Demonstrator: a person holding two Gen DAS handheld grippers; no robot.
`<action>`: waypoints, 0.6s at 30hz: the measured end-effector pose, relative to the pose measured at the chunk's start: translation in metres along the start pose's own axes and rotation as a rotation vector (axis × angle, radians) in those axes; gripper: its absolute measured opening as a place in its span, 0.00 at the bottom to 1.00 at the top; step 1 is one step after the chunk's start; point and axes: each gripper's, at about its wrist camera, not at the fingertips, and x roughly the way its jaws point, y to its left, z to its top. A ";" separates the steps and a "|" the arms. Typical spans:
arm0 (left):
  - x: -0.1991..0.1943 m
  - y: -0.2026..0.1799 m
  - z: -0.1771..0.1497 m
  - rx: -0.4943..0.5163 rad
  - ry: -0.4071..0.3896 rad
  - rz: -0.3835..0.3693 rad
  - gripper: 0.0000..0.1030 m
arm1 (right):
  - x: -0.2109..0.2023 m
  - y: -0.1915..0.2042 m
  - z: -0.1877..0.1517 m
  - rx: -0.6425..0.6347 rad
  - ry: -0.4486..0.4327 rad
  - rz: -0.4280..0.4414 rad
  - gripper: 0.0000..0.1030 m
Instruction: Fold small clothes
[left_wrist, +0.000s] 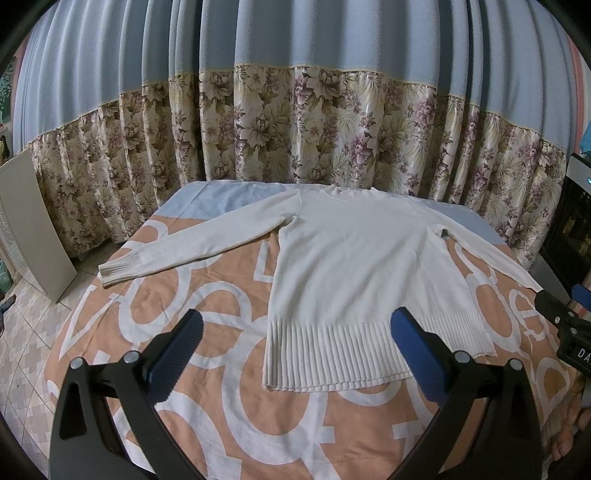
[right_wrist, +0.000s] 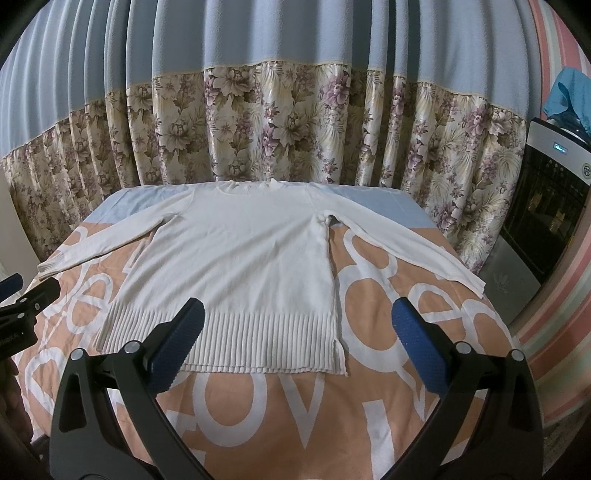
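1. A white long-sleeved sweater (left_wrist: 354, 273) lies flat and face-down or face-up, I cannot tell which, on the table (left_wrist: 229, 406), which is covered by a peach cloth printed with large white letters.
2. Its neckline sits at the far edge, at 12 o'clock, and its ribbed hem (right_wrist: 236, 339) lies nearest the tools, at 6 o'clock.
3. One sleeve (left_wrist: 177, 247) stretches out toward 9 o'clock, its ribbed cuff resting on the cloth; the other sleeve (right_wrist: 406, 251) angles out toward 3 o'clock, reaching the table's edge.
4. The left tool (left_wrist: 295, 354) hovers above the near left corner of the hem, its blue-padded fingers (left_wrist: 177, 354) spread wide apart with nothing between them.
5. The right tool (right_wrist: 299, 350) hangs over the near right corner of the hem, fingers (right_wrist: 421, 350) likewise spread wide, holding nothing.
6. Neither tool touches the sweater.
7. In the left view the right tool shows at 3 o'clock, just beside the tip of the sleeve on that side.
8. Behind the table hangs a curtain (right_wrist: 295, 129), blue above and floral below.
9. A dark-fronted appliance (right_wrist: 546, 206) stands at 3 o'clock beside the table.
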 end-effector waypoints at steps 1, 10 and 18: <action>-0.001 0.001 -0.001 0.001 0.000 0.001 0.98 | 0.000 0.000 0.000 0.000 0.001 0.001 0.97; 0.000 0.000 0.001 0.000 0.001 0.000 0.98 | 0.000 0.001 -0.001 -0.001 0.001 0.002 0.97; 0.000 0.000 0.002 -0.004 0.007 -0.003 0.98 | 0.000 0.003 -0.003 -0.006 -0.001 0.000 0.97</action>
